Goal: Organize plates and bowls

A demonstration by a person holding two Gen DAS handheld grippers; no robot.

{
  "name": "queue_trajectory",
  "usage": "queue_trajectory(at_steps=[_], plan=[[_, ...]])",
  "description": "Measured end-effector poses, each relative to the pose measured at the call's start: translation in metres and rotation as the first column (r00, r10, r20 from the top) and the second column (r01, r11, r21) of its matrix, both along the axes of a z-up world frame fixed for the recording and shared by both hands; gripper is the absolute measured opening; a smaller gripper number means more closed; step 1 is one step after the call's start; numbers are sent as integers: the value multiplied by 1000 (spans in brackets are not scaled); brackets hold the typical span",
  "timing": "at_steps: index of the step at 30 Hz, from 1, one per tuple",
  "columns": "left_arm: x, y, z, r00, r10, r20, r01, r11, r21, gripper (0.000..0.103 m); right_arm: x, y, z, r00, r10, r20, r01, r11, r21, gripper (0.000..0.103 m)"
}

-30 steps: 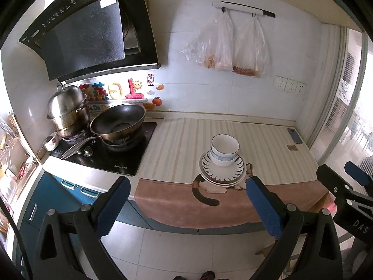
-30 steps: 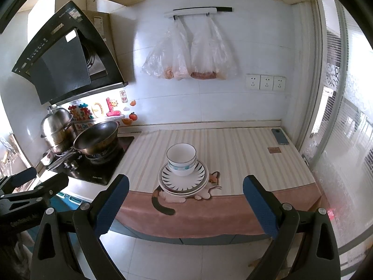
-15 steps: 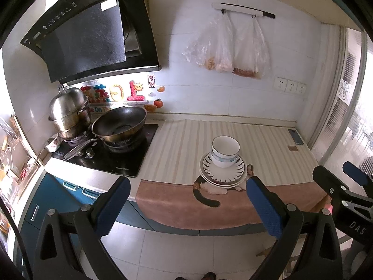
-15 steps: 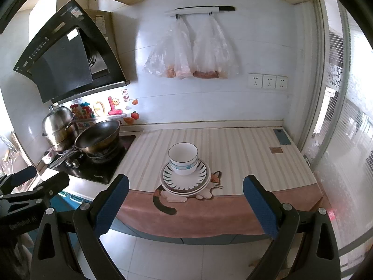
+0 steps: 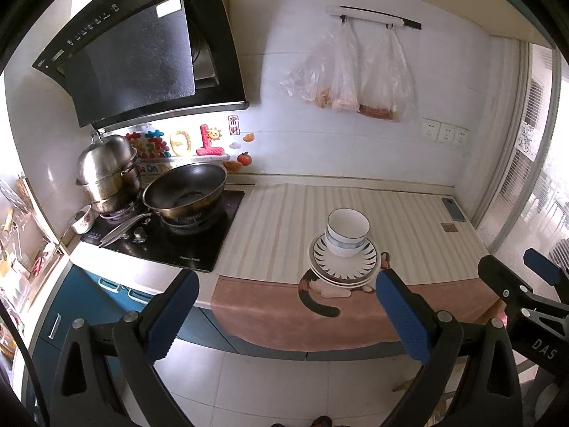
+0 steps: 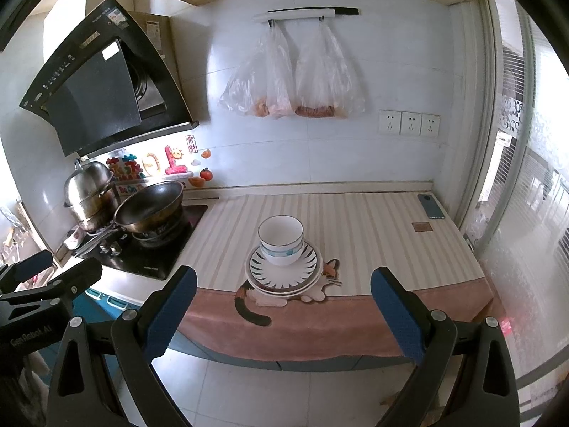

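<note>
A white bowl with a blue band (image 5: pixel 347 233) (image 6: pixel 281 244) stands on a stack of plates with a black ray pattern (image 5: pixel 362 267) (image 6: pixel 306 274), near the front of the counter on a striped mat with a cat picture. My left gripper (image 5: pixel 286 315) is open and empty, held back from the counter over the floor. My right gripper (image 6: pixel 282 313) is open and empty too, also back from the counter, facing the stack. The right gripper shows at the right edge of the left wrist view (image 5: pixel 522 284), the left gripper at the left edge of the right wrist view (image 6: pixel 46 277).
A black hob (image 5: pixel 170 235) at the left carries a wok (image 5: pixel 185 192) and a steel steamer pot (image 5: pixel 106 174). A range hood (image 5: pixel 142 60) hangs above it. Plastic bags (image 5: pixel 348 74) hang on the wall. A phone (image 6: pixel 430 206) lies at the counter's back right.
Both views have shifted only slightly; the stack sits a little nearer and lower in frame. Both grippers stay open and empty.
</note>
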State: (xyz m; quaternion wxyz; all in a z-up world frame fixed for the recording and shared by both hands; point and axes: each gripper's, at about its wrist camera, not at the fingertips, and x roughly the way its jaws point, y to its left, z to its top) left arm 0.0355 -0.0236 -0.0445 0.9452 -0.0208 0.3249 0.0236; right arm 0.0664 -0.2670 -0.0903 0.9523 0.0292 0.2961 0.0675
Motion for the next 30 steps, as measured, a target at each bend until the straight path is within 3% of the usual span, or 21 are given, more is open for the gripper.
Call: queue_trajectory(at_steps=[30], plan=[[-1, 12, 4, 1000, -10, 21, 10, 1000, 12, 102, -3, 6, -1, 1000, 8, -3, -8, 1000, -3, 100]])
